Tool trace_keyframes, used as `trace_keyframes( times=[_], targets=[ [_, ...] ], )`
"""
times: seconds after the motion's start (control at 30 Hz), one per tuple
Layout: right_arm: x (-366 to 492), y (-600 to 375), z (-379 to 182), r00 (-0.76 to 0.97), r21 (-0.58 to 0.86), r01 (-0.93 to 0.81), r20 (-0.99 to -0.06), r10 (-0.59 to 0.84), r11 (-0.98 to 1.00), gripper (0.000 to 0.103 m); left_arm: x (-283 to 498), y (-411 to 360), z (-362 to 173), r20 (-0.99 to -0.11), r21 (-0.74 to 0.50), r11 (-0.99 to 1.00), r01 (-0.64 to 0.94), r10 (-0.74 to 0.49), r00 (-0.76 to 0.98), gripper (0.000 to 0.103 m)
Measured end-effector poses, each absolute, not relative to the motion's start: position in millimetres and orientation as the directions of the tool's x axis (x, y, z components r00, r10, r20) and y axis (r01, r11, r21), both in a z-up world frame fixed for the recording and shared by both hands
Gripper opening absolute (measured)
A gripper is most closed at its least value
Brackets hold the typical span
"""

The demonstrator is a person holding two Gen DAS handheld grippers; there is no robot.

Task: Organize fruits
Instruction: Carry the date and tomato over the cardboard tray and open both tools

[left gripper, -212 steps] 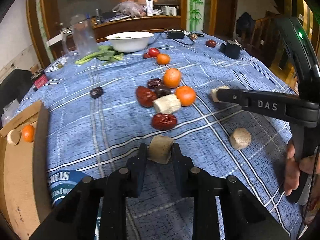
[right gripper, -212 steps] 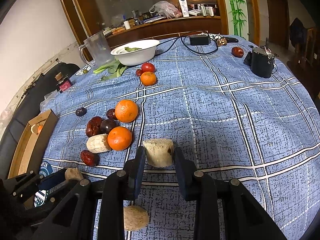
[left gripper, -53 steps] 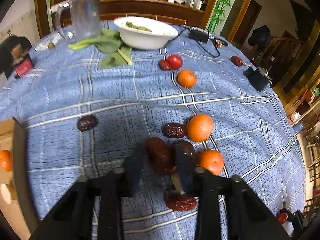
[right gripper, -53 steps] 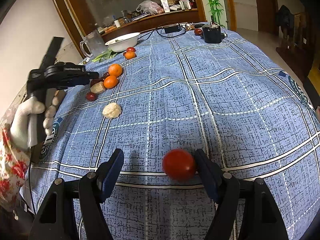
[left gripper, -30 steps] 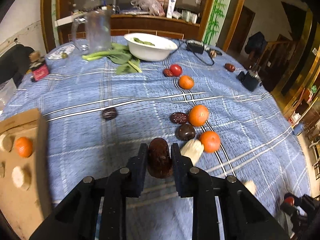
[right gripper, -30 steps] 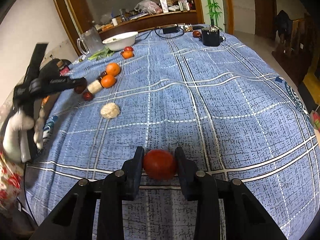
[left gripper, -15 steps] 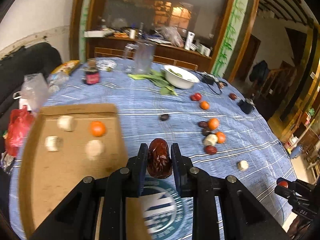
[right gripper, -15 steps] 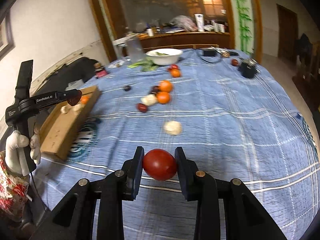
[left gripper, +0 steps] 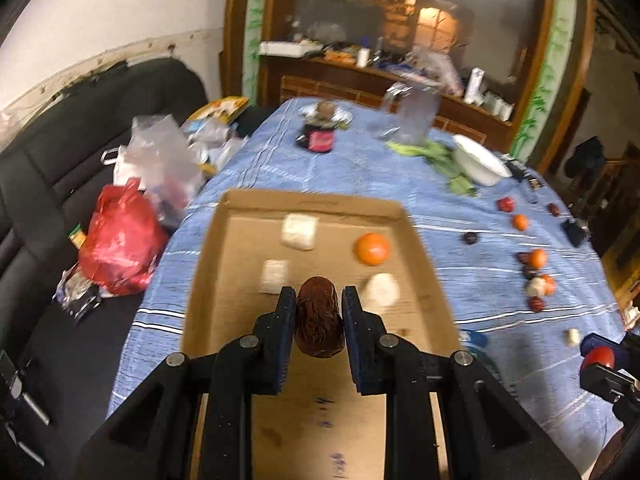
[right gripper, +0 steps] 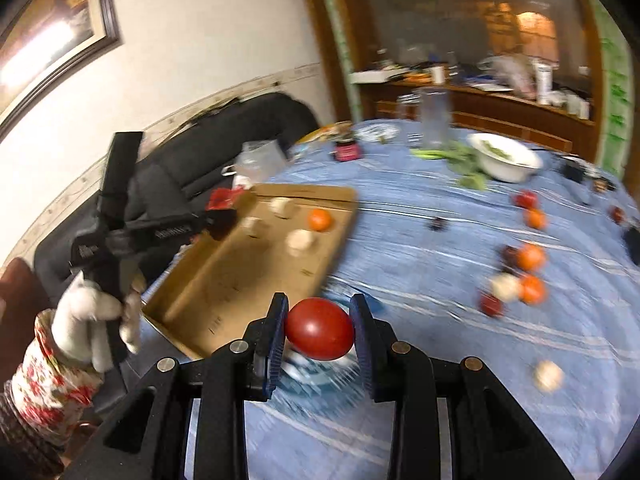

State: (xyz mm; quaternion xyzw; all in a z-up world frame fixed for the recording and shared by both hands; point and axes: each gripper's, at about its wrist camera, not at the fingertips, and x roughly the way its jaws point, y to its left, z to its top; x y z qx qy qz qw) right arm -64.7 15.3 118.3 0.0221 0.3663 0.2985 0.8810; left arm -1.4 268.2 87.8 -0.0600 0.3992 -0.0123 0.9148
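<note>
My left gripper (left gripper: 319, 312) is shut on a dark red date (left gripper: 319, 326) and holds it above the cardboard tray (left gripper: 208, 276). The tray holds an orange (left gripper: 372, 249) and three pale chunks, one of them square (left gripper: 299, 231). My right gripper (right gripper: 319, 330) is shut on a red tomato (right gripper: 320, 329), above the blue cloth near the tray's corner (right gripper: 344, 196). The left gripper (right gripper: 218, 224) also shows in the right wrist view, over the tray's left edge.
More oranges (right gripper: 530, 258), dates and pale chunks (right gripper: 549, 375) lie on the blue checked cloth (left gripper: 460, 248) to the right. A white bowl (left gripper: 480, 160), greens, a glass jug (left gripper: 414, 116) and a jar (left gripper: 320, 136) stand at the far end. Bags (left gripper: 120, 240) lie on a black sofa to the left.
My left gripper has carried the date from the table's fruit cluster to above the tray. My right gripper has closed on the tomato and swung left toward the tray.
</note>
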Motion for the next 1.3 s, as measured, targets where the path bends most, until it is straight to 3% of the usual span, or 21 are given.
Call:
trace_keyframes(
  times=[0.37, 0.9, 1.03, 1.13, 1.3],
  targets=[
    [18.5, 118.5, 63.2, 0.433, 0.185, -0.564, -0.764, 0.479, 0.805, 0.035, 38.1, 302.0, 41.0, -0.845, -0.127, 0.982, -0.141, -0.032, 0.534, 0.023],
    [46.4, 145.0, 29.2, 0.398, 0.129, -0.558, -0.825, 0.401, 0.819, 0.035, 44.5, 307.3, 37.6, -0.851, -0.133, 0.979, -0.155, -0.032, 0.525, 0.025],
    [45.5, 147.7, 29.2, 0.414, 0.113, -0.553, -0.823, 0.39, 0.825, 0.035, 38.5, 311.9, 37.8, -0.85, -0.163, 0.971, -0.177, -0.048, 0.524, 0.037],
    [42.9, 147.2, 32.2, 0.433, 0.106, -0.551, -0.812, 0.391, 0.828, 0.036, 29.7, 315.8, 45.4, -0.836, -0.206, 0.962, -0.18, -0.078, 0.543, 0.04],
    [31.2, 140.3, 46.0, 0.458, 0.129, -0.553, -0.778, 0.43, 0.823, 0.049, 5.3, 319.6, 70.6, -0.789, -0.282, 0.943, -0.177, -0.122, 0.603, 0.052]
  ],
)
